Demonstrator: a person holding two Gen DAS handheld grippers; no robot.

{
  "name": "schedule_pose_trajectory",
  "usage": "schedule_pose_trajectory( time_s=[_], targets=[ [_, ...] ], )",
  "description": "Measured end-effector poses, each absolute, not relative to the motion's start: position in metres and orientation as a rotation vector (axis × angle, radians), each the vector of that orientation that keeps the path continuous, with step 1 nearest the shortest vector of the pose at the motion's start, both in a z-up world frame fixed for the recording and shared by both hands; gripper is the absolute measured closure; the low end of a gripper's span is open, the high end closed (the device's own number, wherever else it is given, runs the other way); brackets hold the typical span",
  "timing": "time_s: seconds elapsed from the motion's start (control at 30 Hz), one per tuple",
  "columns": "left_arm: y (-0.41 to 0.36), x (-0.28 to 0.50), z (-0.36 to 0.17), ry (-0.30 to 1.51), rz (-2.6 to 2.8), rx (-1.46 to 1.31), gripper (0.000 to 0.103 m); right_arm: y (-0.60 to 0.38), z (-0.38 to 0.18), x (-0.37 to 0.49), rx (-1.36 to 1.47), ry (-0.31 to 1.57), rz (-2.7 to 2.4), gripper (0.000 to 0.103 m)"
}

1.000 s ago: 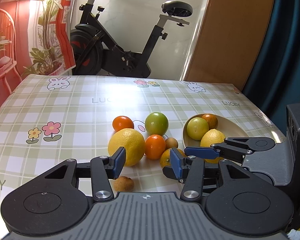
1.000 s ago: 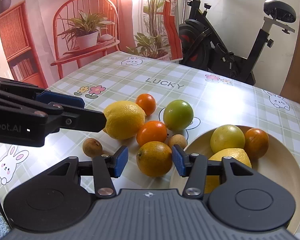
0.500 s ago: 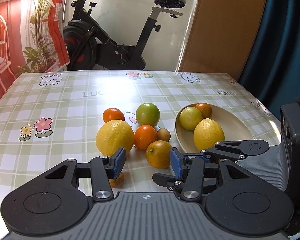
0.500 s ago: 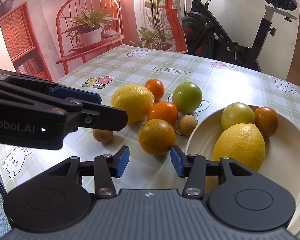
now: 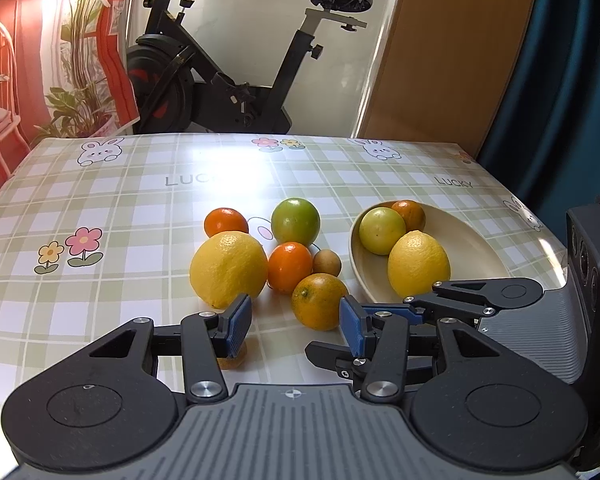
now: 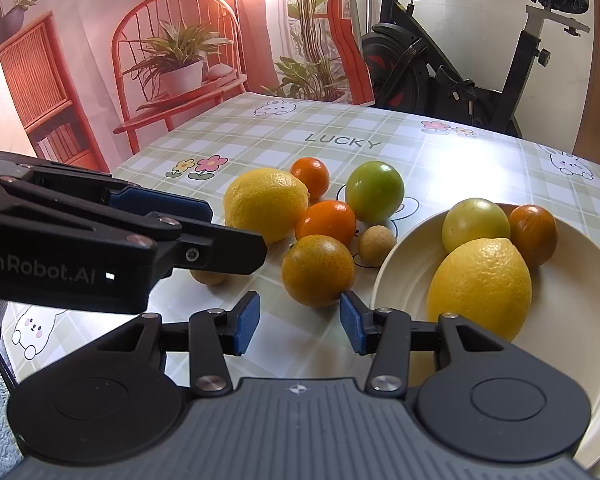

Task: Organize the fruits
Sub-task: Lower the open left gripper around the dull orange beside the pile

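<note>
On the checked tablecloth lie a big lemon (image 5: 228, 268), two small oranges (image 5: 225, 222) (image 5: 290, 267), a green fruit (image 5: 295, 221), a speckled orange (image 5: 319, 306) and two small brown fruits (image 5: 326, 262) (image 6: 208, 277). A cream plate (image 5: 476, 248) holds a lemon (image 5: 418, 264), a yellow-green fruit (image 5: 381, 230) and a dark orange (image 5: 409, 216). My left gripper (image 5: 296, 325) is open and empty, just short of the speckled orange. My right gripper (image 6: 299, 323) is open and empty, close in front of the same orange (image 6: 318, 270), beside the plate (image 6: 572, 344).
The left gripper's body (image 6: 100, 236) crosses the left of the right wrist view. The right gripper's fingers (image 5: 460, 300) reach in from the right in the left wrist view. An exercise bike (image 5: 228, 80) stands beyond the table's far edge.
Both grippers have drawn back toward me, away from the fruit. The speckled orange that stood between the right gripper's fingers now lies in front of them. Both stay open.
</note>
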State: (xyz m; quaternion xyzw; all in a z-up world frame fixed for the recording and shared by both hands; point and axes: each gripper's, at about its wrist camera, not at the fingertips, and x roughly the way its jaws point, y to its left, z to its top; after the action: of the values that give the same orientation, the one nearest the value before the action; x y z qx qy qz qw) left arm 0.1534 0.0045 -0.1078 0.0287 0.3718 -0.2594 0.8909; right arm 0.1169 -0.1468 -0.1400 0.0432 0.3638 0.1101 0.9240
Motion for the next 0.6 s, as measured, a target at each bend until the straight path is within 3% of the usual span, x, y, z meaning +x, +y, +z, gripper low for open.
schedule_pose_trajectory(
  time_s=[0.6],
  targets=[
    [0.011,0.1509,-0.1137,0.798,-0.581,0.019,0.052,-0.1443,-0.14,0.1105,0.081,0.728,0.22,0.056]
  ],
)
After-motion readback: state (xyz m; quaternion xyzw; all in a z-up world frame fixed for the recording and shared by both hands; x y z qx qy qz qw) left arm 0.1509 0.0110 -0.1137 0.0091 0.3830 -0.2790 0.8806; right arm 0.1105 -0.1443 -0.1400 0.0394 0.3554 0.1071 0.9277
